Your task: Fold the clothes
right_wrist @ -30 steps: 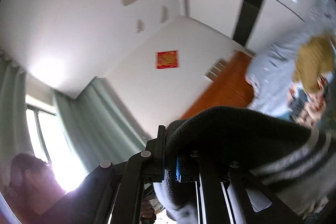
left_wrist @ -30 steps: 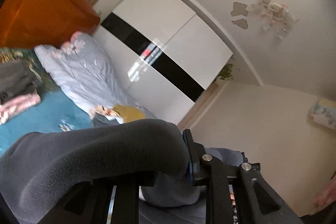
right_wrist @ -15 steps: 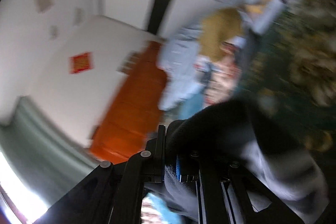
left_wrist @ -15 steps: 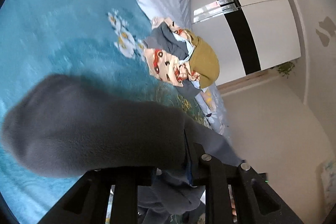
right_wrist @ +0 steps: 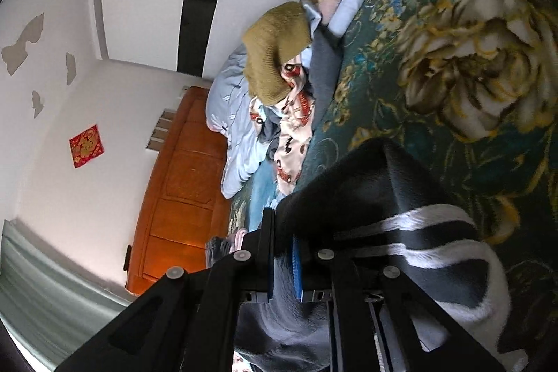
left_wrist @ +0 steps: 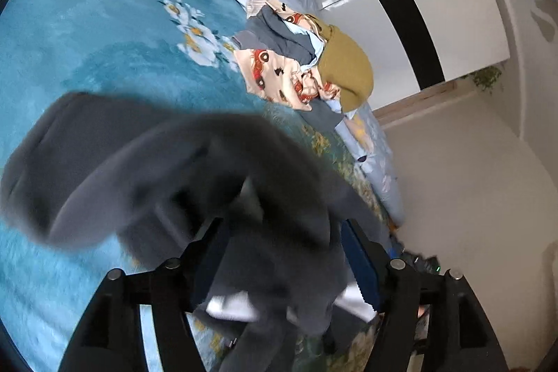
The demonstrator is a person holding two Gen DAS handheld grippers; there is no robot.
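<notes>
garment on bed, clothes pile beyond

Dark grey fleece garment with white stripes, bunched, draped over teal bedspread

Wrist views close over shared bed

Left tool is pointing down toward the bed at a moderate slant, its black frame filling the lower edge of its own view. Its jaws are opening, standing wide apart, blue pads showing on the inner faces; dark grey fabric is draping loosely between and over them, not pinched by the pads. Right tool is pointing only slightly below level, rolled so the room appears tipped sideways. Its jaws are standing nearly together, a thin fold of dark cloth clamped between the blue pad and the opposite finger.
</notes>
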